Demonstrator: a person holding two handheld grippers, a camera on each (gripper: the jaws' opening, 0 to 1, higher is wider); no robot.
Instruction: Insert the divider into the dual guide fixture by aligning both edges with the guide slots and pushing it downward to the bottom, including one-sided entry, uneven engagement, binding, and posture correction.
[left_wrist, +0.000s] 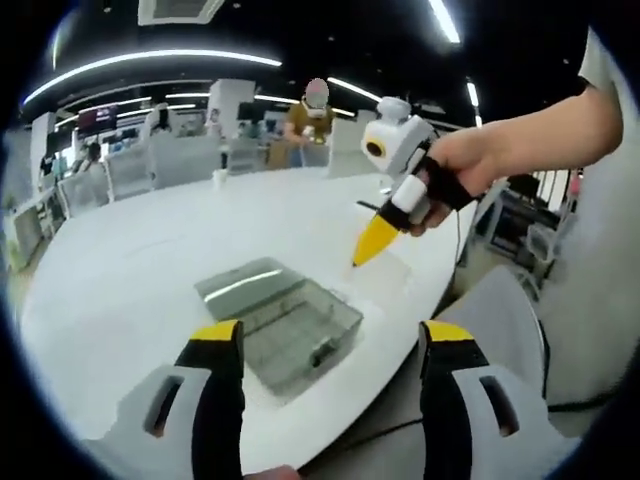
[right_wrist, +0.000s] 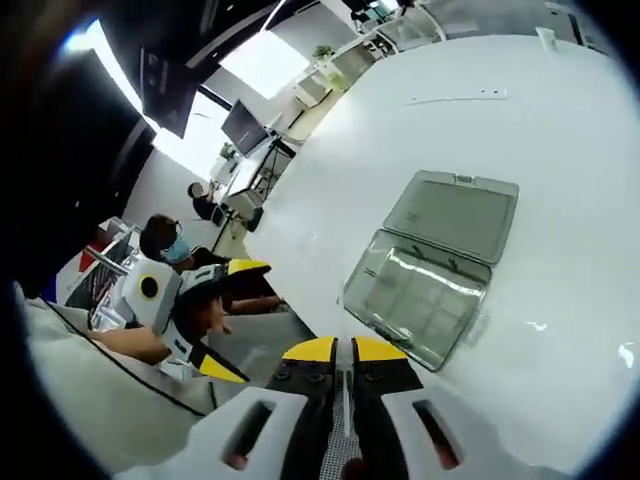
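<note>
White table (left_wrist: 120, 290), clear case (left_wrist: 280, 320) open, left claw (left_wrist: 330, 345) spread, right claw (right_wrist: 343, 352) clenched, raised above table.

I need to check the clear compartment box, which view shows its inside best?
The right gripper view: the clear box lies open, lid flat, its compartments seen from above. The left gripper view shows the same box at a low angle, so the compartments blur together.
</note>
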